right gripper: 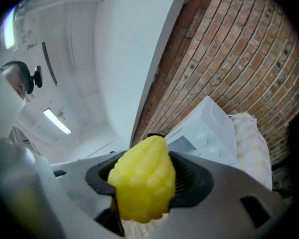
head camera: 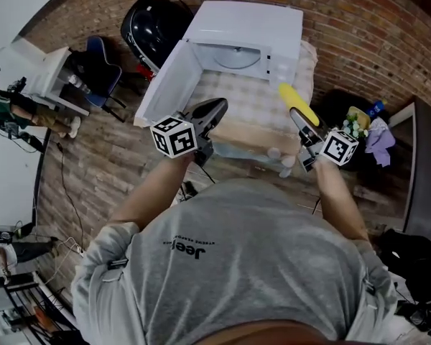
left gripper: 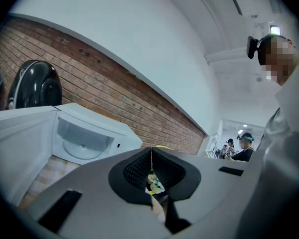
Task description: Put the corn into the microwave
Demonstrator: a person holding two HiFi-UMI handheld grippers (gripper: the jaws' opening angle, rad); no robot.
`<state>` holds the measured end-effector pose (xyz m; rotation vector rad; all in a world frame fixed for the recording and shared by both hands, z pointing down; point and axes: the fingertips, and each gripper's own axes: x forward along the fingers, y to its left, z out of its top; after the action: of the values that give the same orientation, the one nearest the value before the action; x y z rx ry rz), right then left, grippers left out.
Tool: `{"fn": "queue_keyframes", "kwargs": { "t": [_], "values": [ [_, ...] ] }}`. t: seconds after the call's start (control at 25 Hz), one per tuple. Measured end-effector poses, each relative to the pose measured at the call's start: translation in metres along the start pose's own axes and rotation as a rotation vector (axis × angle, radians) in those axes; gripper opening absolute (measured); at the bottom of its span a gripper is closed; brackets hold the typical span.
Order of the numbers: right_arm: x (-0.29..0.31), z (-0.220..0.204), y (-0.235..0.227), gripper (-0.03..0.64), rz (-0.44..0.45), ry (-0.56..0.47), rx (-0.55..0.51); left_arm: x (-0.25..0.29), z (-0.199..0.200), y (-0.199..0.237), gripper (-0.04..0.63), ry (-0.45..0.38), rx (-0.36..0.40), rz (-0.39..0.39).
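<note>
A yellow corn cob [head camera: 297,103] [right gripper: 142,180] sticks out from my right gripper [head camera: 302,123] [right gripper: 144,183], whose jaws are shut on it. The cob points toward the white microwave [head camera: 243,45] [left gripper: 87,138] [right gripper: 204,133], which stands on a table with its door [head camera: 169,81] swung wide open to the left. Its cavity with a glass turntable [head camera: 237,56] [left gripper: 82,146] is visible. My left gripper [head camera: 212,113] [left gripper: 151,161] hovers in front of the open door with its jaws pressed together and nothing between them.
A checkered cloth [head camera: 251,103] covers the table in front of the microwave. A brick wall [left gripper: 89,78] rises behind it. A black helmet-like object [head camera: 154,24] and a blue chair [head camera: 100,74] sit to the left; other people stand at the far left [head camera: 14,113].
</note>
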<state>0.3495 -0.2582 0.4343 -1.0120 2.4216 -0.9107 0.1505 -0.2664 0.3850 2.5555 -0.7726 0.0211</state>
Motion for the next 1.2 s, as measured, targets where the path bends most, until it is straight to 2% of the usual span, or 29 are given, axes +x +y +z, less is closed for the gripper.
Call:
{"fn": "queue_keyframes", "kwargs": {
  "t": [0.12, 0.28, 0.44, 0.52, 0.88, 1.04, 1.2],
  "values": [
    [0.037, -0.016, 0.002, 0.264, -0.026, -0.031, -0.045, -0.015, -0.002, 0.044, 0.023, 0.021, 0.052, -0.063],
    [0.080, -0.037, 0.005, 0.264, -0.095, -0.063, -0.101, -0.023, -0.010, 0.080, 0.023, 0.021, 0.015, -0.194],
    [0.121, -0.073, -0.001, 0.264, -0.160, 0.007, -0.099, -0.030, -0.028, 0.094, 0.023, 0.078, 0.109, -0.233],
    [0.137, -0.087, -0.010, 0.264, -0.190, 0.056, -0.110, -0.028, -0.036, 0.105, 0.023, 0.089, 0.139, -0.219],
    [0.198, -0.113, -0.076, 0.262, -0.205, 0.186, -0.222, 0.010, -0.076, 0.164, 0.023, 0.046, 0.128, -0.051],
    [0.218, -0.112, -0.102, 0.262, -0.216, 0.201, -0.302, 0.025, -0.090, 0.187, 0.023, 0.013, 0.128, 0.012],
    [0.243, -0.110, -0.122, 0.262, -0.255, 0.197, -0.355, 0.035, -0.099, 0.205, 0.023, 0.011, 0.145, 0.043]
  ]
}}
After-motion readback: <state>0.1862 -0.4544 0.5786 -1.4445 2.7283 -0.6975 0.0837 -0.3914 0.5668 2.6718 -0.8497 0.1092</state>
